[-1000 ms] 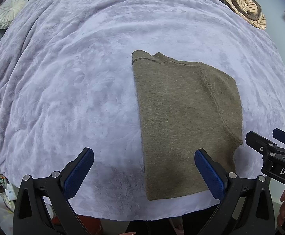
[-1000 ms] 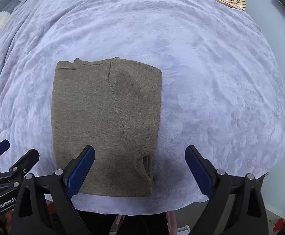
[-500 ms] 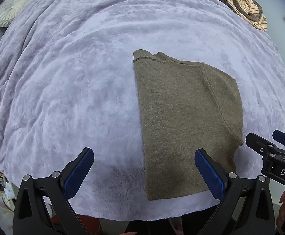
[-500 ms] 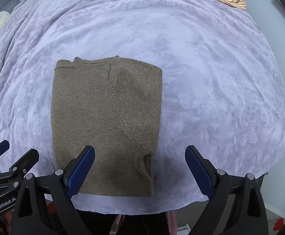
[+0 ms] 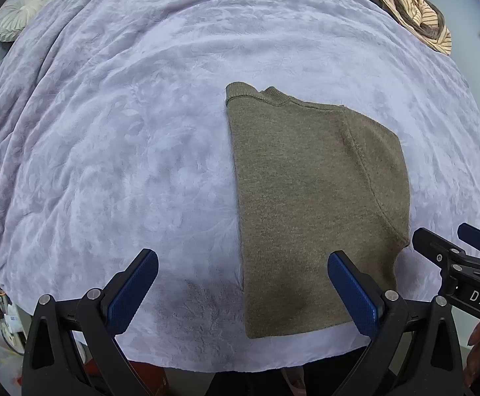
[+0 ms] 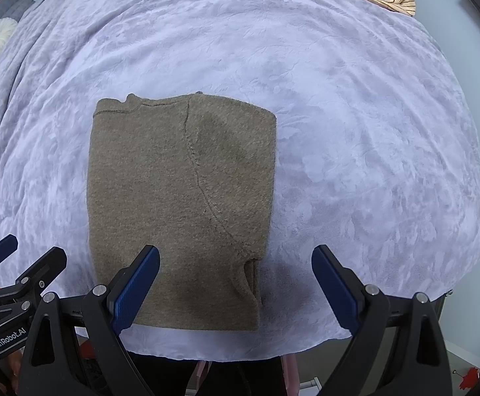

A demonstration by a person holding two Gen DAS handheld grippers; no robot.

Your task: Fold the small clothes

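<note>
A: Sweater (image 5: 309,204), olive-brown knit, lies folded into a rough rectangle on the lavender blanket (image 5: 124,125), close to its near edge, collar end pointing away from the cameras.

B: And the left gripper (image 5: 243,290)?

A: It hovers above the near edge with its jaws spread wide, holding nothing. One blue pad is over bare blanket, the other over the sweater's lower right part.

B: The right gripper (image 6: 236,283)?

A: Also wide open and empty. Its left pad is over the sweater's near edge, its right pad over the blanket beside the garment. From this view a curved seam runs down the sweater (image 6: 180,204), and a small folded flap shows at the lower right corner.

B: Anything else there?

A: A striped garment (image 5: 418,16) is heaped at the far right edge, and a round white cushion (image 5: 18,13) sits far left.
</note>
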